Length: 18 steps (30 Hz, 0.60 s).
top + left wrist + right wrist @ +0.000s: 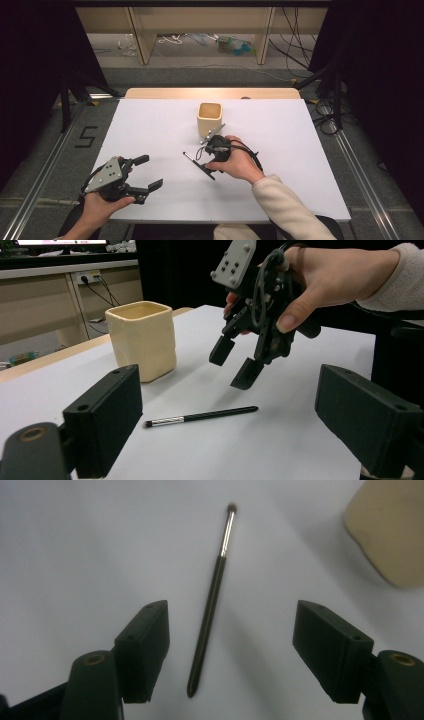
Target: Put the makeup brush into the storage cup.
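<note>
A thin black brush (192,160) with a silver ferrule lies flat on the white table (300,150), in front of a cream square cup (209,119). My right gripper (207,156) hangs just above the brush, jaws pointing down. In the right gripper view the brush (212,600) runs lengthwise between the spread jaws of the right gripper (232,615), untouched, and the cup (390,530) is at the upper right. My left gripper (150,172) rests open near the table's front left. The left gripper view looks past the left gripper (227,400) at the brush (200,416), the cup (142,340) and the right gripper (234,363).
The table's far edge is a wooden strip (210,93). Beyond it lie a floor with cables (295,40) and wooden legs. Metal rails (360,165) run along both sides, and a "5" (86,136) is marked on the floor at left.
</note>
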Motion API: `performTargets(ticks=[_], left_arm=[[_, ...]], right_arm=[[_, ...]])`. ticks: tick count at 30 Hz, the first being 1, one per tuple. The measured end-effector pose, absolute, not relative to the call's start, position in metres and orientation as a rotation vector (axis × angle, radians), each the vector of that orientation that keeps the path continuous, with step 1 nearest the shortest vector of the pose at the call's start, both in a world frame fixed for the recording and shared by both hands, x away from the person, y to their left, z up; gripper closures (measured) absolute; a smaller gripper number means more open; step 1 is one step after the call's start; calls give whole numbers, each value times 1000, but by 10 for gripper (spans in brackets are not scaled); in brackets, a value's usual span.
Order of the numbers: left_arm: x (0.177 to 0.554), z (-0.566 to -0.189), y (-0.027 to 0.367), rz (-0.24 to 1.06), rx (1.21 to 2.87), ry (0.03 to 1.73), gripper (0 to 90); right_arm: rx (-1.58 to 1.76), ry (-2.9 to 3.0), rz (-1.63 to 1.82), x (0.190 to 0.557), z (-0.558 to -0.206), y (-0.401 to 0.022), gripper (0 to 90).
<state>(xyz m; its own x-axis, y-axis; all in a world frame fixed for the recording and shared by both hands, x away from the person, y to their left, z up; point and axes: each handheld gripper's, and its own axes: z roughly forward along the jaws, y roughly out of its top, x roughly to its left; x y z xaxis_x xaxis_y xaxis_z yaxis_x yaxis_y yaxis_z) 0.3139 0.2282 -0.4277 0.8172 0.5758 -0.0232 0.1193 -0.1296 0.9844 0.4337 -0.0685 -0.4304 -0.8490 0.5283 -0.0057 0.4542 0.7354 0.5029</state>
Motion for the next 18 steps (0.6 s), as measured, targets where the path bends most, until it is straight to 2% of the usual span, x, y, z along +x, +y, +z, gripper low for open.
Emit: performTargets(ticks=[7,18], left_arm=[[314,-428,228,426,1677,550,116],[314,-428,228,424,1676,548,118]], right_arm=[[851,2878,550,437,-438,-56,348],[909,2958,308,440,-452,-47,442]])
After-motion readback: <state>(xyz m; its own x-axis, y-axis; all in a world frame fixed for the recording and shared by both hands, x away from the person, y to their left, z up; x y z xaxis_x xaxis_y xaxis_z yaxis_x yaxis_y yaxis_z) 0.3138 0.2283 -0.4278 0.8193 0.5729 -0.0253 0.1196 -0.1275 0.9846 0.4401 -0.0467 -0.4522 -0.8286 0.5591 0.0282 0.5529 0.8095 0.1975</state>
